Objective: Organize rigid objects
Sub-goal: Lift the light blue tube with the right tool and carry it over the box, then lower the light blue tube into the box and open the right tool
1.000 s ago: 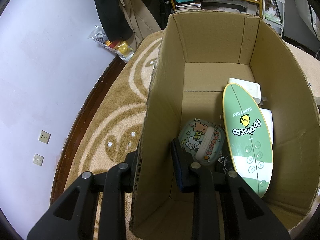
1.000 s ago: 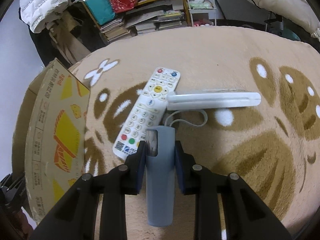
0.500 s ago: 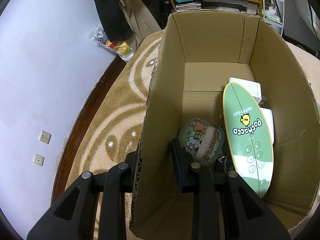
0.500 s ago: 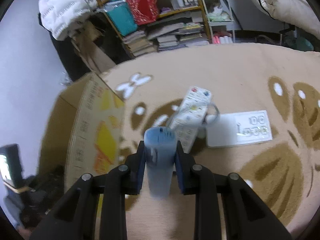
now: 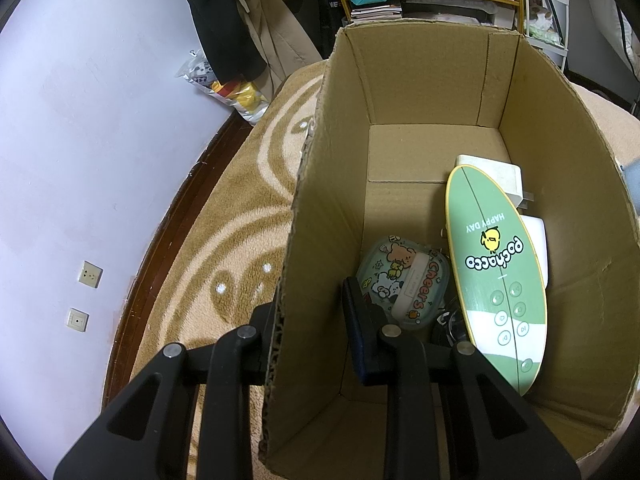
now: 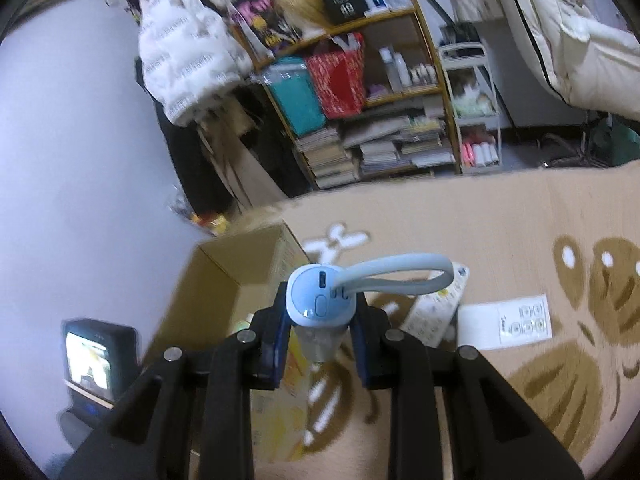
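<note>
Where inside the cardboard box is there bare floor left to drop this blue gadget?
The far half of the cardboard box floor is bare, bordered by the back wall, the left wall and the white block. The near end is crowded: the sticker-covered case, the green board leaning on the right wall, and the left gripper straddling the left wall.

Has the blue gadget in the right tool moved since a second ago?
Yes. The blue gadget, once low beside the white remote, is now lifted off the rug toward the cardboard box.
</note>
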Demonstrator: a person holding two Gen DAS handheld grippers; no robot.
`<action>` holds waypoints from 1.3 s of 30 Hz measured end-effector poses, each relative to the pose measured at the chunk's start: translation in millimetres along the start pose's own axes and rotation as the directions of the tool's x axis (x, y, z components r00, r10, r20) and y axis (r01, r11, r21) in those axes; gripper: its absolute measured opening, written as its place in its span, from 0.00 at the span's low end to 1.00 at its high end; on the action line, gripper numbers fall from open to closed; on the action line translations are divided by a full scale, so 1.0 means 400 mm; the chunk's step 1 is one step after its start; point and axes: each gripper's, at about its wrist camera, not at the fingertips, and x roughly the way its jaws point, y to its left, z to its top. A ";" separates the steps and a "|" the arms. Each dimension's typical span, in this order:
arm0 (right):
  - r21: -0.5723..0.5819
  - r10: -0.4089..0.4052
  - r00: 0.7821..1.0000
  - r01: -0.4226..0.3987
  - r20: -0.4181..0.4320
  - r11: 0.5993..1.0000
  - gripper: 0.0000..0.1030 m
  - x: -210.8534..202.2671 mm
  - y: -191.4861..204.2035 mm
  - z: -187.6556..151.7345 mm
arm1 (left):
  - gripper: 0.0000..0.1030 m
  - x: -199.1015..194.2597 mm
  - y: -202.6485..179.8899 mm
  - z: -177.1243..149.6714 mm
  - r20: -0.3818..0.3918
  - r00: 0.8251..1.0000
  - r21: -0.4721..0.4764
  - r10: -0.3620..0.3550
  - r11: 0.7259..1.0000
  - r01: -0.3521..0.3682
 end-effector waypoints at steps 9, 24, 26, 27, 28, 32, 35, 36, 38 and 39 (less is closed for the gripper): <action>-0.038 0.095 0.994 -0.093 0.057 0.995 0.28 -0.065 0.063 0.016 | 0.24 0.000 0.000 -0.001 0.000 1.000 0.000 0.000 1.000 0.000; -0.089 0.152 0.984 -0.160 -0.090 0.983 0.27 0.018 0.138 -0.060 | 0.24 0.001 -0.001 0.003 -0.002 1.000 -0.003 -0.004 1.000 0.004; -0.090 0.155 0.982 -0.165 -0.103 0.982 0.28 0.027 0.141 -0.068 | 0.24 0.000 -0.001 0.003 -0.002 1.000 -0.003 -0.005 1.000 0.005; -0.091 0.156 0.982 -0.166 -0.109 0.982 0.27 0.031 0.144 -0.072 | 0.24 0.000 0.000 0.003 -0.002 1.000 -0.003 -0.006 1.000 0.006; -0.098 0.153 0.981 -0.165 -0.122 0.981 0.27 0.037 0.149 -0.076 | 0.24 0.000 0.000 0.003 -0.002 1.000 -0.003 -0.006 1.000 0.006; -0.130 0.120 0.980 -0.141 -0.161 0.981 0.27 0.057 0.156 -0.090 | 0.24 0.001 0.001 0.004 -0.002 1.000 -0.004 -0.007 1.000 0.007; -0.116 0.110 0.978 -0.132 -0.179 0.984 0.28 0.070 0.146 -0.094 | 0.24 0.002 0.001 0.004 -0.002 1.000 -0.004 -0.008 1.000 0.008; -0.114 0.105 0.978 -0.127 -0.183 0.985 0.27 0.073 0.143 -0.095 | 0.24 0.002 0.001 0.004 -0.002 1.000 -0.004 -0.008 1.000 0.008; -0.112 0.090 0.979 -0.112 -0.184 0.987 0.27 0.080 0.136 -0.097 | 0.24 0.002 0.001 0.004 -0.002 1.000 -0.005 -0.009 1.000 0.009; -0.102 0.086 0.979 -0.106 -0.185 0.989 0.28 0.083 0.130 -0.097 | 0.24 0.002 0.001 0.004 -0.002 1.000 -0.004 -0.010 1.000 0.010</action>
